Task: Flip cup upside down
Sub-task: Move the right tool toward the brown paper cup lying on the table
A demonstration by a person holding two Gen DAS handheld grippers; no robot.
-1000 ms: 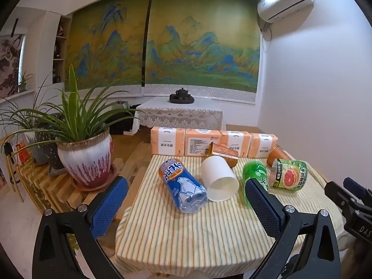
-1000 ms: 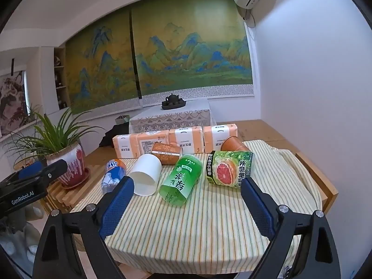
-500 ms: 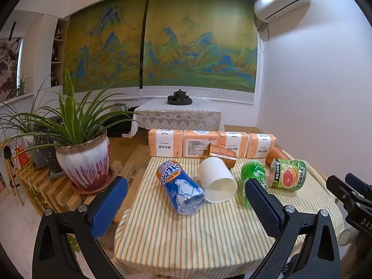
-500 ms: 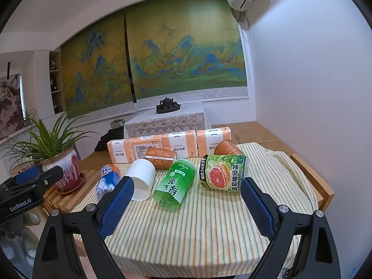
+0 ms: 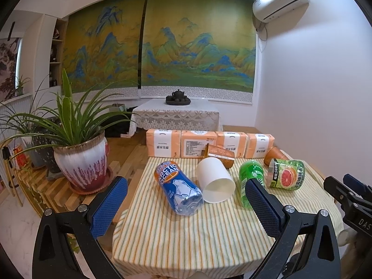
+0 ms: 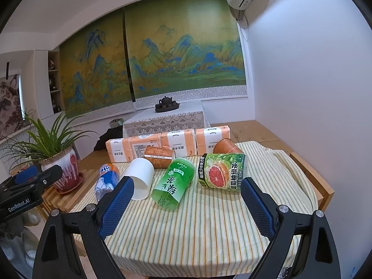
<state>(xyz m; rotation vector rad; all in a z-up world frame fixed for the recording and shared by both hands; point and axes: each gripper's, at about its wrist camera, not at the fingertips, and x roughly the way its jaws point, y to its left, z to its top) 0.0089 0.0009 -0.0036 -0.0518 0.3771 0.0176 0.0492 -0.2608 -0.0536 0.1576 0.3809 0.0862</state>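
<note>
A white paper cup (image 5: 215,179) lies on its side on the striped tablecloth, mouth toward me; it also shows in the right wrist view (image 6: 140,177). Two orange paper cups (image 5: 218,154) (image 5: 274,154) lie on their sides behind it. My left gripper (image 5: 186,205) is open and empty, held back from the table's near edge, in line with the white cup. My right gripper (image 6: 187,205) is open and empty, also short of the table, facing the green bottle (image 6: 174,185).
A blue Arctic Ocean bottle (image 5: 178,190), the green bottle (image 5: 252,181) and a grapefruit tea bottle (image 5: 287,174) lie on the table (image 5: 186,239). Orange tissue packs (image 5: 197,143) line the far edge. A potted plant (image 5: 81,160) stands at left.
Both grippers have risen slightly and eased back; the table objects sit a little lower and smaller in the views. Nothing on the table has moved.
</note>
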